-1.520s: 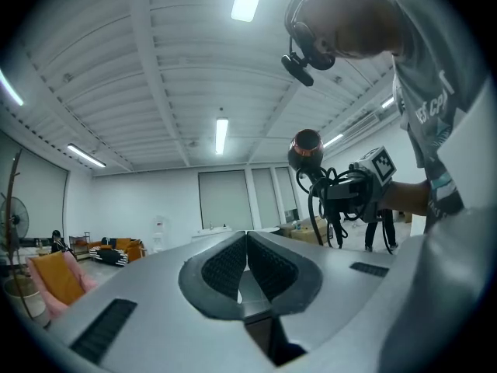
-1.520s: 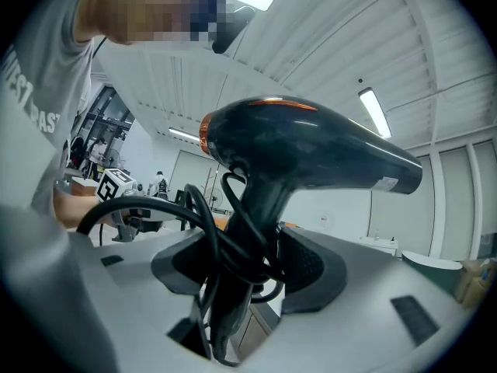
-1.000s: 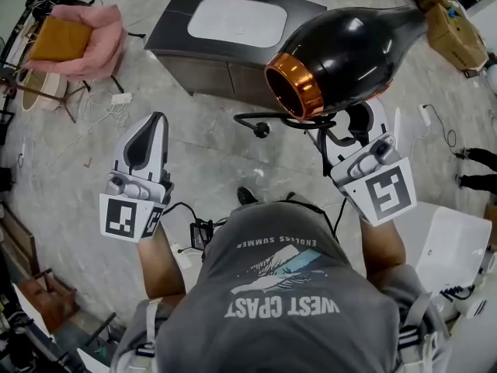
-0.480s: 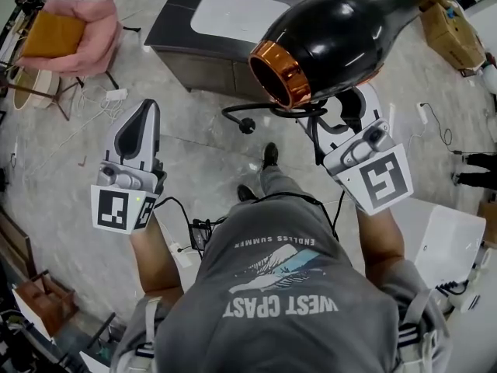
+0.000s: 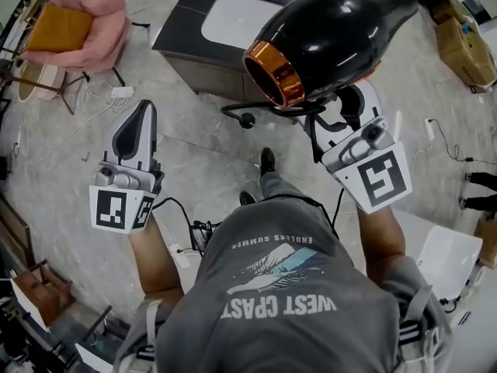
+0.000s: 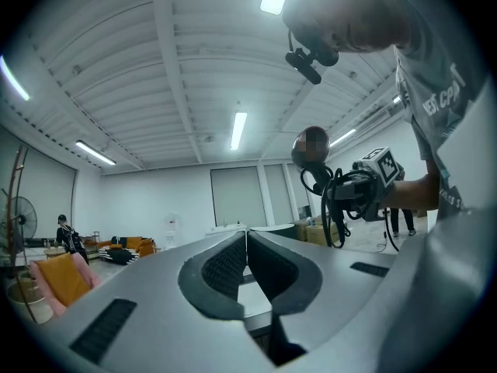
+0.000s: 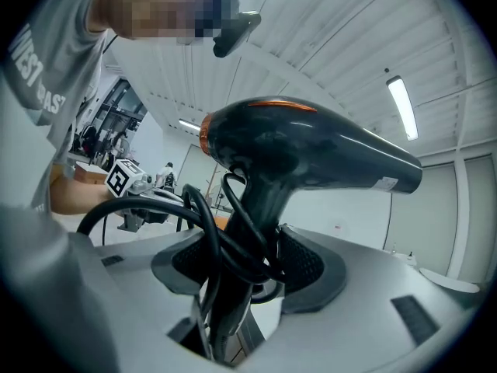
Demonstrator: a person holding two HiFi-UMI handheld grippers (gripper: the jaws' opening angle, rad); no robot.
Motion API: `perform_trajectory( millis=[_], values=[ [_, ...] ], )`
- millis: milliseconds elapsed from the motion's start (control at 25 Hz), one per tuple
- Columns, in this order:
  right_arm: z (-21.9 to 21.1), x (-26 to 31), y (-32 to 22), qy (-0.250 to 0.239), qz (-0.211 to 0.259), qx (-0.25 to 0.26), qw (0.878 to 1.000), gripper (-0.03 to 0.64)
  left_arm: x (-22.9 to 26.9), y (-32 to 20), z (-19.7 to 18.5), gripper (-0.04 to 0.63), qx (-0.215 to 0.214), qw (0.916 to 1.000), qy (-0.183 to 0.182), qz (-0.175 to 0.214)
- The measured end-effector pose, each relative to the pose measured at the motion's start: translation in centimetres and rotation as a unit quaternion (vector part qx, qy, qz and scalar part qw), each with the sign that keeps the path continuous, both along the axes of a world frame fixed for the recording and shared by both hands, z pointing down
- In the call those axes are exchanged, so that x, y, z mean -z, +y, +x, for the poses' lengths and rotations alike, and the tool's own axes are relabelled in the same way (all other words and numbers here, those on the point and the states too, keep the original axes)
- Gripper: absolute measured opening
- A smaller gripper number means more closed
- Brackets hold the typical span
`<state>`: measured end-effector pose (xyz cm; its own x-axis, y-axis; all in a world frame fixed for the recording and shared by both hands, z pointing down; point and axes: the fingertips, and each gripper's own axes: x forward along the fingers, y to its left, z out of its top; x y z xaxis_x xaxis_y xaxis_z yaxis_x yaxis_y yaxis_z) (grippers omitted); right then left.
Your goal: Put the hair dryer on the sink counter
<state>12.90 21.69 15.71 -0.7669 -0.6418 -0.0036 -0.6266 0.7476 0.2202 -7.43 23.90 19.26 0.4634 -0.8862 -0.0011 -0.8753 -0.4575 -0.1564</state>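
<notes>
r gripper clamped on hair dryer handle, cord looped in too. dryer held up in air, near front edge of sink counter, not on it. l gripper jaws together, empty. open floor btwn person & counter.

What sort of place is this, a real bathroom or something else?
Probably a large studio hall, not a real bathroom: a freestanding sink cabinet on open floor, a pink armchair and cardboard box nearby, strip lights on a high ceiling.

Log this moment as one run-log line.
right tool: shut on hair dryer handle | left tool: shut, empty | sink counter: ahead, dryer not placed
</notes>
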Motion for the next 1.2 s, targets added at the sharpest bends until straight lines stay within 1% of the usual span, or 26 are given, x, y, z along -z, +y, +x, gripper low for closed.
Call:
perform_trajectory(
  millis=[280, 640, 880, 1080, 1200],
  values=[
    [-0.9, -0.8, -5.9, 0.004, -0.008, 0.031, 0.999, 0.261, -0.3, -5.4, -0.3, 0.02, 0.026, 0.9997, 0.003, -0.002],
    [-0.9, -1.3, -11.9, 0.005, -0.009, 0.069, 0.998, 0.261, -0.4, -10.7, 0.4, 0.02, 0.06, 0.9982, -0.003, -0.001],
    [-1.2, -1.4, -15.4, 0.003, -0.005, 0.093, 0.996, 0.261, -0.6, -13.2, 0.3, 0.02, 0.085, 0.9964, -0.007, -0.002],
    [-1.7, -1.9, -17.0, 0.002, -0.009, 0.102, 0.995, 0.261, -0.8, -14.2, 0.0, 0.02, 0.093, 0.9956, -0.009, -0.005],
    [-2.7, -2.2, -17.7, 0.001, -0.01, 0.104, 0.995, 0.261, -1.0, -14.9, -0.9, 0.02, 0.095, 0.9955, -0.007, -0.004]
  ],
)
